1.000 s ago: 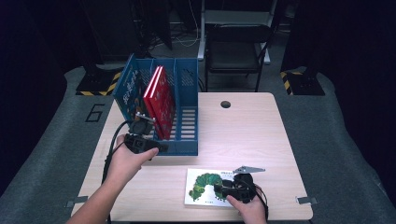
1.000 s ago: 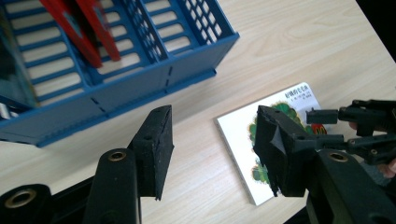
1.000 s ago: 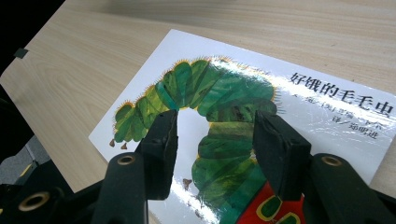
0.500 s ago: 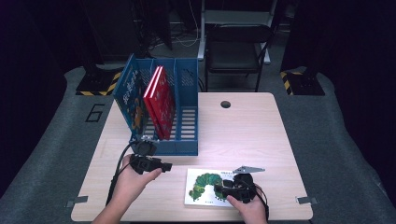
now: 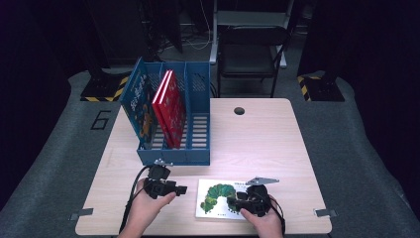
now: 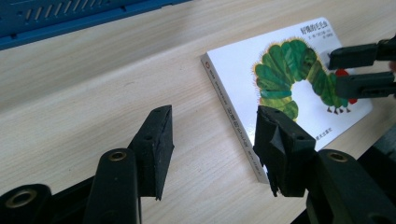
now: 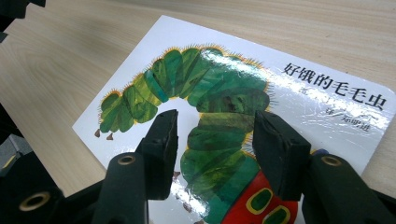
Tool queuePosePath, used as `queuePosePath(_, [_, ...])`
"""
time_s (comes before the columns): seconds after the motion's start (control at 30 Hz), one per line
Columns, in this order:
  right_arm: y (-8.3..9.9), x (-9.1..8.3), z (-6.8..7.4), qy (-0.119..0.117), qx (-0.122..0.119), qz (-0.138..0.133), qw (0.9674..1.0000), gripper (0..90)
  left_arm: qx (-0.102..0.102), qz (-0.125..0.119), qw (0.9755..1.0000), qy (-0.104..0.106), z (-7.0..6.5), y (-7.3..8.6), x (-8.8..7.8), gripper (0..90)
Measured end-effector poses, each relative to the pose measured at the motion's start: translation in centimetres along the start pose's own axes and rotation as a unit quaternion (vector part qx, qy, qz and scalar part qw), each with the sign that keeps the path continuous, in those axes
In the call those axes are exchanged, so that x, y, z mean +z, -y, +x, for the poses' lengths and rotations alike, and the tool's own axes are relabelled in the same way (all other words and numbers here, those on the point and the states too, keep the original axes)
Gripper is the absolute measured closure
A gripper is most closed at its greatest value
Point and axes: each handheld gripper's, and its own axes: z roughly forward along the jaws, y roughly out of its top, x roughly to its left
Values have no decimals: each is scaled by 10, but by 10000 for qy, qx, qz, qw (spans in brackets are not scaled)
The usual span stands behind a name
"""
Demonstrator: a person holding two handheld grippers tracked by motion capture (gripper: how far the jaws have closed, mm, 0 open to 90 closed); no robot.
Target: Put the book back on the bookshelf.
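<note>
A white picture book (image 5: 213, 201) with a green caterpillar on its cover lies flat near the table's front edge. My left gripper (image 5: 184, 189) is low over the wood just left of the book, pointing at its spine. In the left gripper view its jaws (image 6: 215, 116) stand open and empty, with the book (image 6: 280, 70) just beyond. My right gripper (image 5: 232, 201) reaches over the cover from the right, also seen ahead as the right gripper (image 6: 335, 72). In the right gripper view those jaws (image 7: 215, 123) hang open above the caterpillar on the book (image 7: 224, 70), gripping nothing.
A blue divided rack (image 5: 173, 154) stands behind the left hand, with two red books (image 5: 171, 106) in its middle slot and a blue book (image 5: 141, 106) in the left one. A cable hole (image 5: 239, 110) is in the tabletop; a chair (image 5: 252, 44) stands beyond the table.
My left hand has come down and forward from the rack's front to the table beside the book. The right gripper has stayed over the cover.
</note>
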Motion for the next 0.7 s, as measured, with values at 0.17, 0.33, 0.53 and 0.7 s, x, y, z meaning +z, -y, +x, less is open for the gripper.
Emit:
queuePosePath(0.17, [1,-3,0,155,-91,-14,9998,507,96,74,9999,40,-5,5,9,471])
queuePosePath(0.33, [2,-11,-7,373,-44,-165,9992,506,154,111,9998,76,-7,7,18,466])
queuePosePath(0.53, [5,-24,-23,646,153,-281,9974,501,314,222,9991,172,-11,7,32,452])
queuePosePath(0.7, [9,-28,-29,773,249,-271,9963,492,513,431,9974,257,-15,8,48,445])
